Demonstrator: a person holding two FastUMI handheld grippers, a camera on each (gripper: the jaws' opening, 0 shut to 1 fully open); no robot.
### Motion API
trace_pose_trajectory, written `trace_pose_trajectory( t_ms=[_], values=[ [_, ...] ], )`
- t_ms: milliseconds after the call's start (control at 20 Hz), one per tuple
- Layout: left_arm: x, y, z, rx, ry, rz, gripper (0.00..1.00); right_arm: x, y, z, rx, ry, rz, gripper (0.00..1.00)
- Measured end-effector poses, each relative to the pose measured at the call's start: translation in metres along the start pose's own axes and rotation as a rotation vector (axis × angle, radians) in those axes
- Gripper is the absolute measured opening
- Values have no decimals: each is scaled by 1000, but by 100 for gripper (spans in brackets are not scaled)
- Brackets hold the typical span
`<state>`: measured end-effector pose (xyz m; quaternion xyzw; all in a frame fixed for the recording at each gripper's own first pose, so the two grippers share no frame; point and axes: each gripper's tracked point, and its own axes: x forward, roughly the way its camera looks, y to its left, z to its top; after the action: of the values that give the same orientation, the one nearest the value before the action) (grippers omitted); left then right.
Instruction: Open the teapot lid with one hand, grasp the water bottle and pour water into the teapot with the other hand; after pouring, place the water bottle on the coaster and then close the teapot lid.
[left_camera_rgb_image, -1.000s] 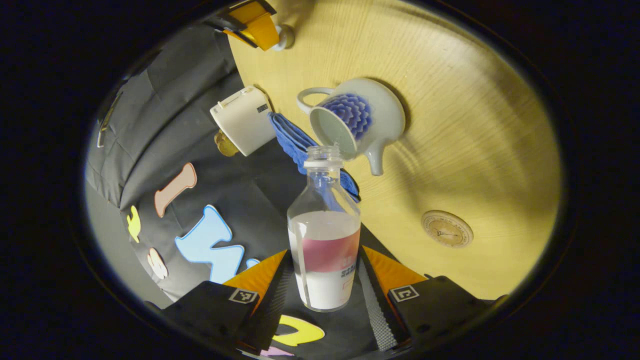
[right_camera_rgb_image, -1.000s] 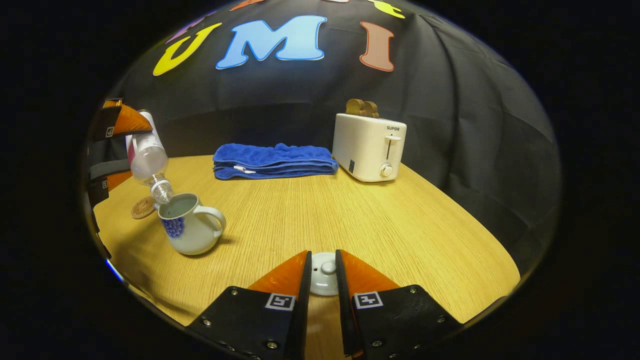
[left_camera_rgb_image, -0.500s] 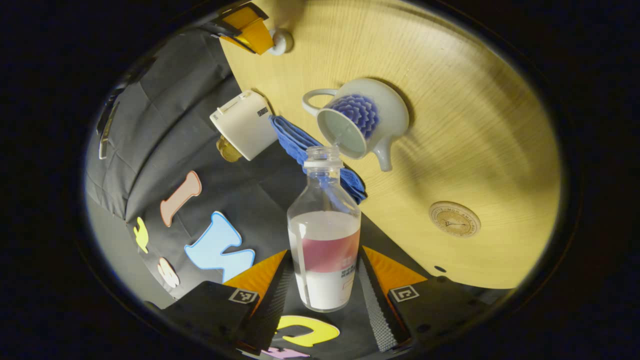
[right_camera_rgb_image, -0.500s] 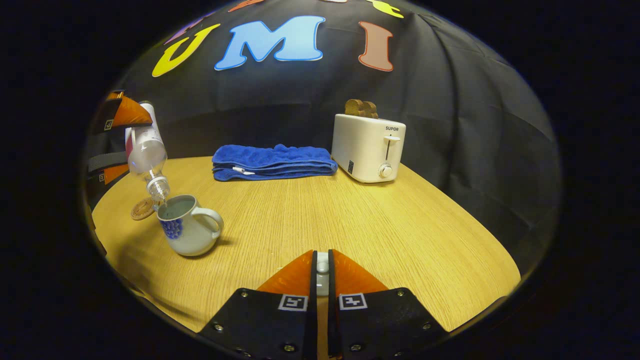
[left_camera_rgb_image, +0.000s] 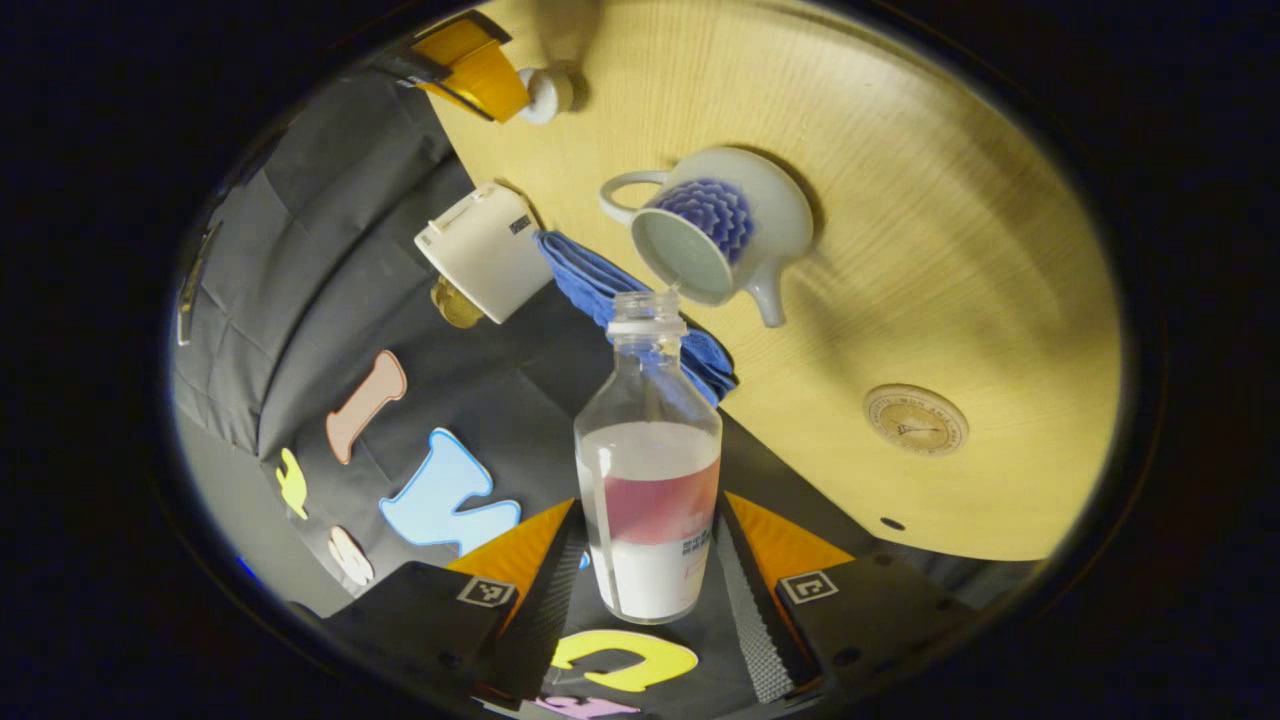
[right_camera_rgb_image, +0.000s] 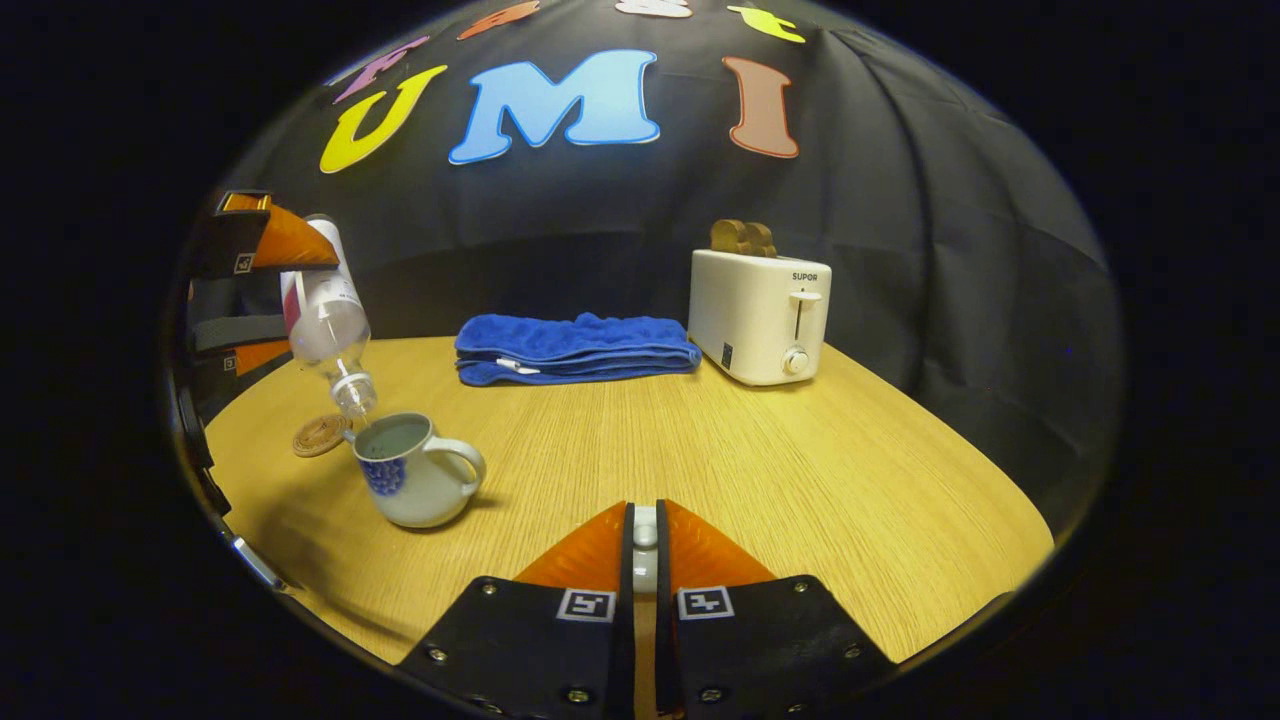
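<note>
My left gripper (left_camera_rgb_image: 650, 560) is shut on the water bottle (left_camera_rgb_image: 650, 480), a clear bottle with a pink label, tipped mouth-down. The bottle's mouth hangs just over the rim of the open white-and-blue teapot (left_camera_rgb_image: 740, 215), and a thin trickle falls into it. In the right gripper view the tilted bottle (right_camera_rgb_image: 325, 315) and left gripper (right_camera_rgb_image: 250, 290) stand over the teapot (right_camera_rgb_image: 415, 480) at the left. My right gripper (right_camera_rgb_image: 645, 540) is shut on the knob of the white lid (right_camera_rgb_image: 645, 545), low over the table. The round coaster (right_camera_rgb_image: 320, 436) lies just behind the teapot.
A folded blue towel (right_camera_rgb_image: 575, 347) and a white toaster (right_camera_rgb_image: 760, 315) with toast in it stand at the back of the wooden table (right_camera_rgb_image: 800, 470). The table's near left edge runs close to the teapot.
My right gripper has shut on the lid's knob and shifted slightly with it. The left gripper keeps the bottle tilted over the teapot, almost still.
</note>
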<state>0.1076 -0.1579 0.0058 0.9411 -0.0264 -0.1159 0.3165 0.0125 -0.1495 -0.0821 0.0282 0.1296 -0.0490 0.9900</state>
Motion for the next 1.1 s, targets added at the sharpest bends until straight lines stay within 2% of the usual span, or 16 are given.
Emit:
trace_pose_trajectory(
  t_ms=[200,450,700,1000,1100],
  values=[
    [-1,3,0,29,6,2,86,-7,0,18,10,-73,7,8],
    [-5,6,2,56,7,13,86,-8,-1,17,26,-79,17,8],
    [-5,7,5,26,-12,18,86,-9,-4,19,37,-93,15,8],
    [5,-9,12,-213,-61,25,87,-11,-1,28,20,-118,15,8],
    [8,-19,14,-342,-89,10,87,-12,0,30,14,-124,9,8]
  ],
)
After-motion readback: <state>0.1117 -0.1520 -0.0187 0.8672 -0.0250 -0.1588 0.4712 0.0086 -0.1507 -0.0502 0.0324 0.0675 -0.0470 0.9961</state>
